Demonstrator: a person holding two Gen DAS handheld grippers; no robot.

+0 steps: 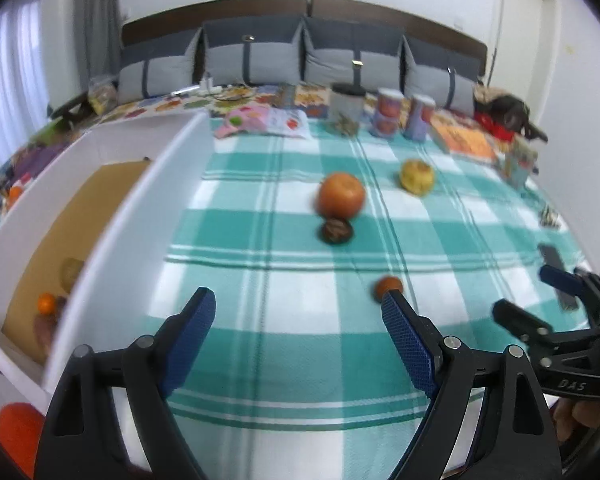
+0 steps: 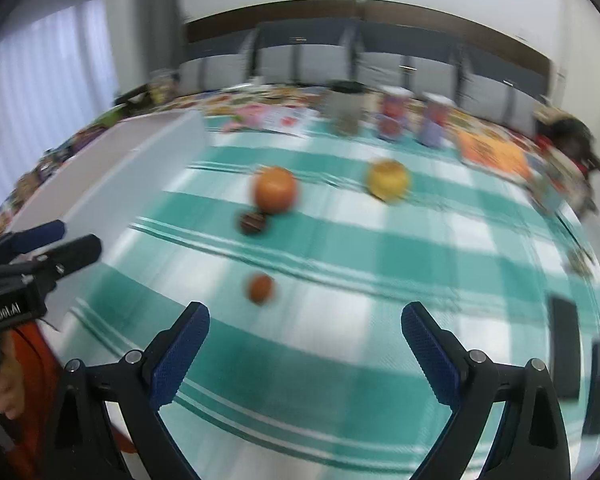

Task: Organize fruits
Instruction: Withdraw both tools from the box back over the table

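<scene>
Tools left (image 1: pixel 298 312) and right (image 2: pixel 305 326) both spread, empty, above checked cloth (image 1: pixel 300 344)

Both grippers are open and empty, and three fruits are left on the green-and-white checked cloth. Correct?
Not three: the left wrist view shows four. A large orange fruit, a yellow fruit, a dark brown fruit and a small orange fruit lie on the cloth. The rest holds.

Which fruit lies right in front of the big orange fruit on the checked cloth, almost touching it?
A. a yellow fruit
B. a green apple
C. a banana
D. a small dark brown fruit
D: the small dark brown fruit sits just in front of the big orange fruit, while the yellow fruit lies apart to its right.
</scene>
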